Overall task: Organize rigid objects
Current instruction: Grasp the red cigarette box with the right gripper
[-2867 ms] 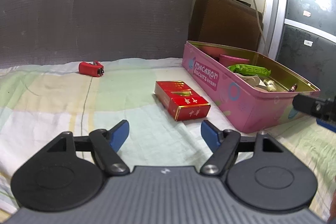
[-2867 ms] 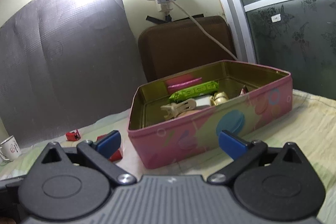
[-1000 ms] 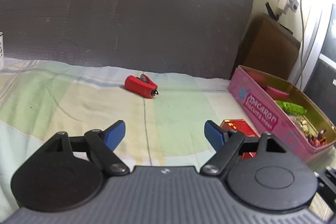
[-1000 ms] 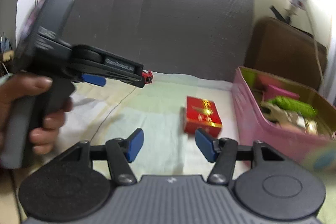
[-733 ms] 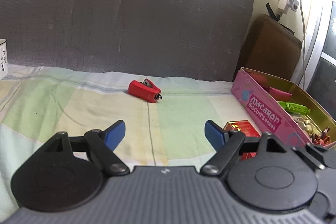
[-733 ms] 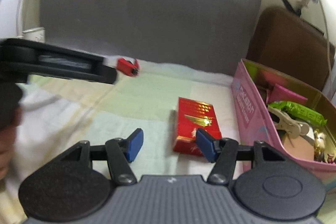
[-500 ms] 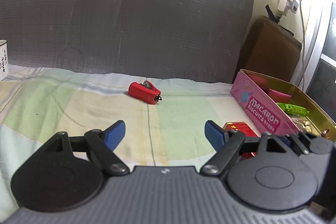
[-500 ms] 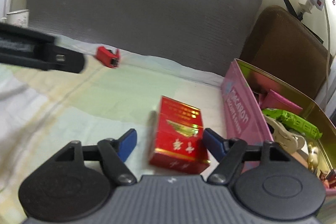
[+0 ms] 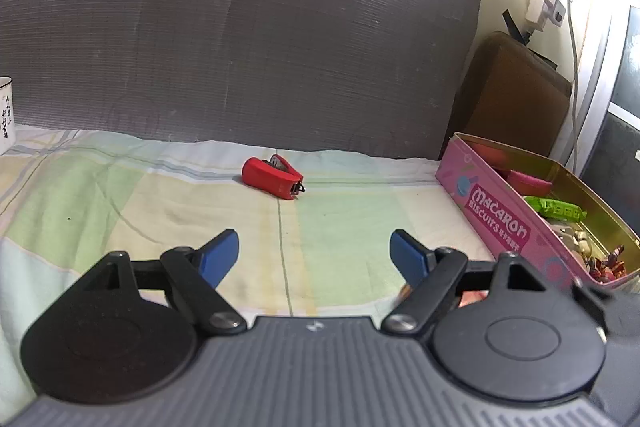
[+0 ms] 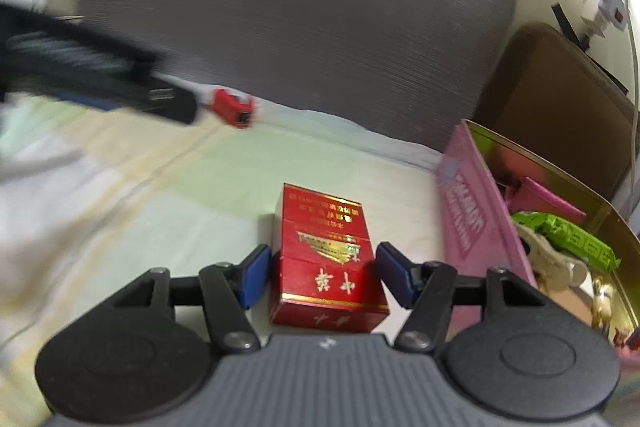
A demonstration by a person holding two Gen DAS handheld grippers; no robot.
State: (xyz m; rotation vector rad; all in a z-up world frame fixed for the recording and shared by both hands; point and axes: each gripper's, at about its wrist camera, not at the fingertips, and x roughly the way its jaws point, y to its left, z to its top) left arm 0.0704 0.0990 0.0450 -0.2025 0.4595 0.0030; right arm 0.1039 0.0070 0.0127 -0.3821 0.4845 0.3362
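Observation:
A red cigarette pack (image 10: pixel 326 255) lies flat on the checked cloth. My right gripper (image 10: pixel 322 273) is open, one blue pad on each side of the pack, close but not pressing it. A small red stapler (image 9: pixel 272 178) lies farther back on the cloth; it also shows in the right wrist view (image 10: pixel 234 111). My left gripper (image 9: pixel 314 257) is open and empty, well short of the stapler. The pink Macaron tin (image 9: pixel 500 223) stands open at the right with several items inside; it also shows in the right wrist view (image 10: pixel 476 203).
A grey mesh screen (image 9: pixel 240 27) backs the cloth. A brown case (image 9: pixel 516 95) leans behind the tin. A white mug (image 9: pixel 5 115) stands at the far left edge. A power strip and cable (image 9: pixel 552 3) hang on the wall at the right.
My right gripper has swung away from the tin and come down over the cigarette pack, which now sits between its pads. My left gripper has turned left from the pack toward the stapler.

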